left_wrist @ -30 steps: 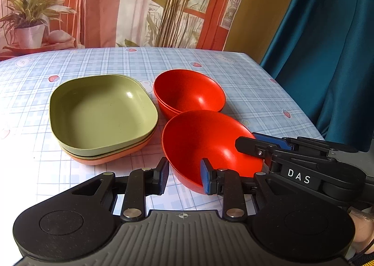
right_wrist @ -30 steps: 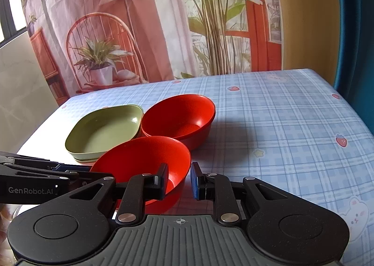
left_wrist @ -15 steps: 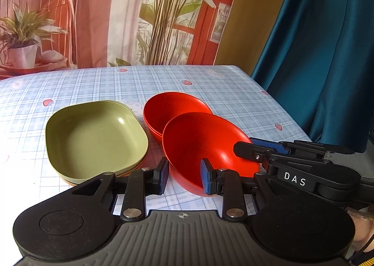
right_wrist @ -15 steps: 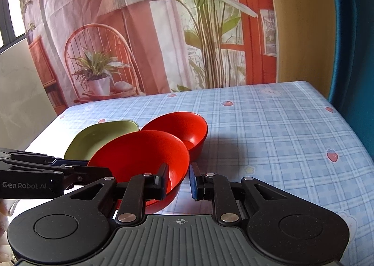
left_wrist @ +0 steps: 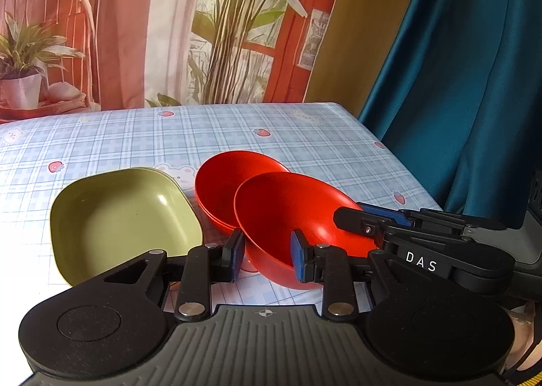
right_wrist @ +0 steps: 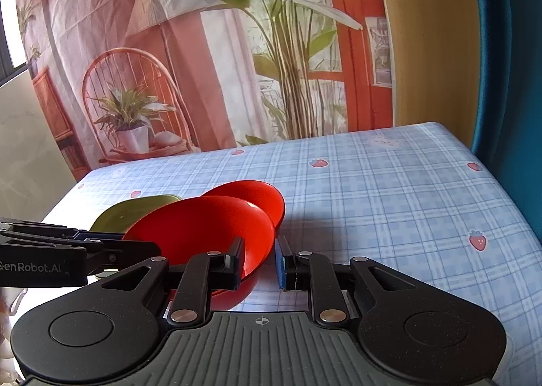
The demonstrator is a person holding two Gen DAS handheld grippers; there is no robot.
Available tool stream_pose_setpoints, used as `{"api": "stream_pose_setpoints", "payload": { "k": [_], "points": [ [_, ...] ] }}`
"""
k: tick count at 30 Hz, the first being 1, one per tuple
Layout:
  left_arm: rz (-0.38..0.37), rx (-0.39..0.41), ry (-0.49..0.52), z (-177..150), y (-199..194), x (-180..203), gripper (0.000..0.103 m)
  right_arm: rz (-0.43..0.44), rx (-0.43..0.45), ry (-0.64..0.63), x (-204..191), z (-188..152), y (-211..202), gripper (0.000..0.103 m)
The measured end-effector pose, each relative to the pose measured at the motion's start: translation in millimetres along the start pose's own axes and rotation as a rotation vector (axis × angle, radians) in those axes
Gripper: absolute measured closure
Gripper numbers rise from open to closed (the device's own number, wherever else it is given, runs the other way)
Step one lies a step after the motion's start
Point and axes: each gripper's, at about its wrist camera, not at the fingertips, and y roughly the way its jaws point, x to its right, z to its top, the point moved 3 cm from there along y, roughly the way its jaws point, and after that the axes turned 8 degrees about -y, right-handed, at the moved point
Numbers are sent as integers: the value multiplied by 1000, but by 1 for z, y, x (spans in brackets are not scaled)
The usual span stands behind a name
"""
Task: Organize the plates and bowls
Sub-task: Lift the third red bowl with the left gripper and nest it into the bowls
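Left wrist, red bowl [left_wrist: 291,213] tilted, opening leftward

White "DAS" is read on the black arm of the right claw [left_wrist: 352,216], seen in the left wrist view. White "GenRobot.AI" is read on the black arm of the left claw [right_wrist: 135,243], seen in the right wrist view; 1st letter is cut by the pic edge. No other txt, nos. or signs can be read; the counter cloth [right_wrist: 389,189] carries only drawn strawberries & bears.
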Motion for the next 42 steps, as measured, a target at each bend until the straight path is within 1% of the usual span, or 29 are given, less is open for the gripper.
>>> {"api": "stream_pose_setpoints", "payload": {
  "k": [7, 17, 21, 27, 34, 42],
  "points": [
    [-7, -7, -7, 2, 5, 0, 72, -2, 0, 0, 4, 2, 4, 85],
    [1, 3, -17, 14, 9, -6, 72, 6, 35, -36, -1, 28, 14, 85],
    [12, 10, -6, 21, 13, -5, 72, 7, 44, -56, -1, 38, 19, 85],
    [40, 26, 14, 34, 21, -7, 72, 11, 39, -95, 0, 47, 36, 85],
    [71, -13, 37, 43, 47, -14, 72, 8, 17, -103, 5, 50, 62, 85],
    [96, -59, 48, 44, 70, -21, 72, 2, -15, -118, 8, 46, 83, 85]
  ]
}}
